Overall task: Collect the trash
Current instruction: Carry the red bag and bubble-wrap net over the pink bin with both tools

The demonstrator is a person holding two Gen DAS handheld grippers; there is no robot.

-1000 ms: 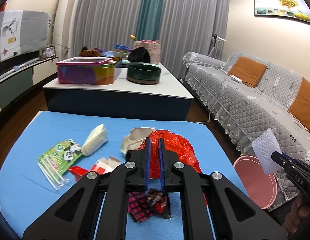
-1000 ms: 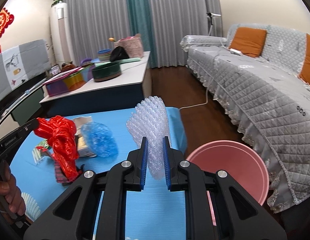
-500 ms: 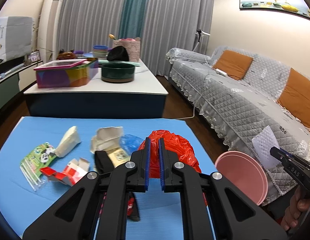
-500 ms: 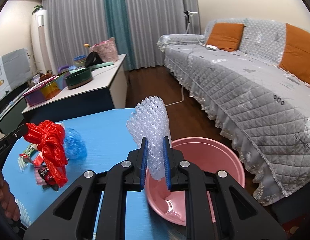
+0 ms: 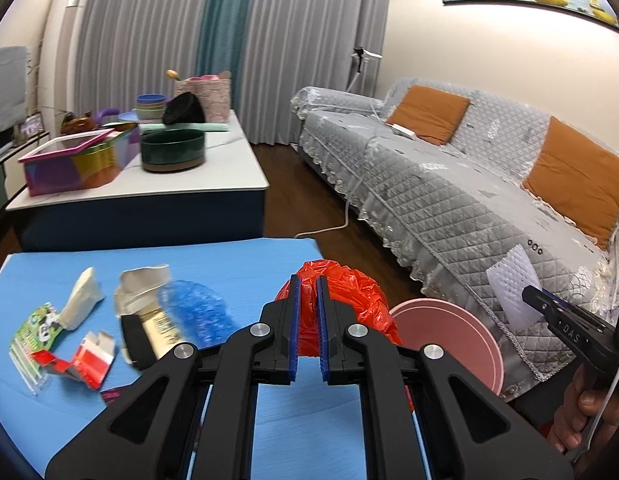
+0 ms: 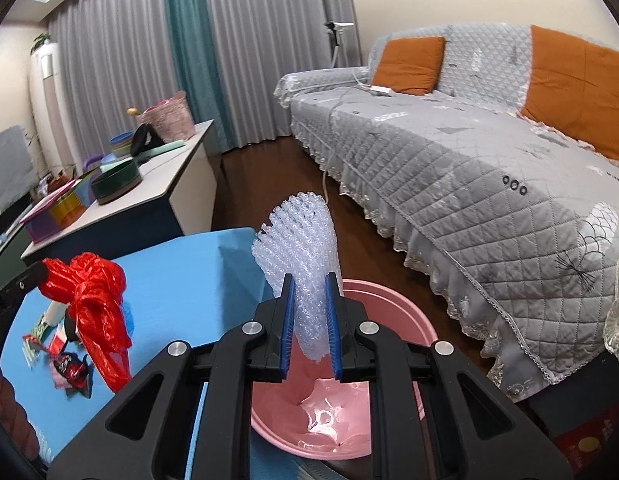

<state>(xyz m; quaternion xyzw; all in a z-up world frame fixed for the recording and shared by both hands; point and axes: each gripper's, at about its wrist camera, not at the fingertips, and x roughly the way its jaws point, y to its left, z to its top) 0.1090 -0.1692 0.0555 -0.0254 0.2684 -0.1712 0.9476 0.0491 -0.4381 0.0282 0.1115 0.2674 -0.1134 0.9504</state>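
Note:
My left gripper (image 5: 307,320) is shut on a crumpled red plastic bag (image 5: 349,308), held above the blue table's right edge; the bag also shows in the right wrist view (image 6: 97,308). My right gripper (image 6: 309,328) is shut on a white foam net sleeve (image 6: 301,248) and holds it over the pink bin (image 6: 389,312). In the left wrist view the bin (image 5: 449,336) stands beside the table, and the right gripper (image 5: 533,304) with the sleeve (image 5: 513,284) is above its right side. More trash lies on the blue table (image 5: 229,264): a blue bubble wrap piece (image 5: 197,312), torn paper packaging (image 5: 141,288), a red carton (image 5: 89,360), a green panda packet (image 5: 37,324).
A grey quilted sofa (image 5: 469,184) with orange cushions runs along the right, close to the bin. A white-topped low cabinet (image 5: 149,184) with bowls and a colourful box stands behind the blue table. Dark wood floor lies between them, with a white cable on it.
Both grippers have swung right. The right gripper with the foam sleeve now hangs over the pink bin. The left gripper carried the red bag toward the table's right edge, nearer the bin.

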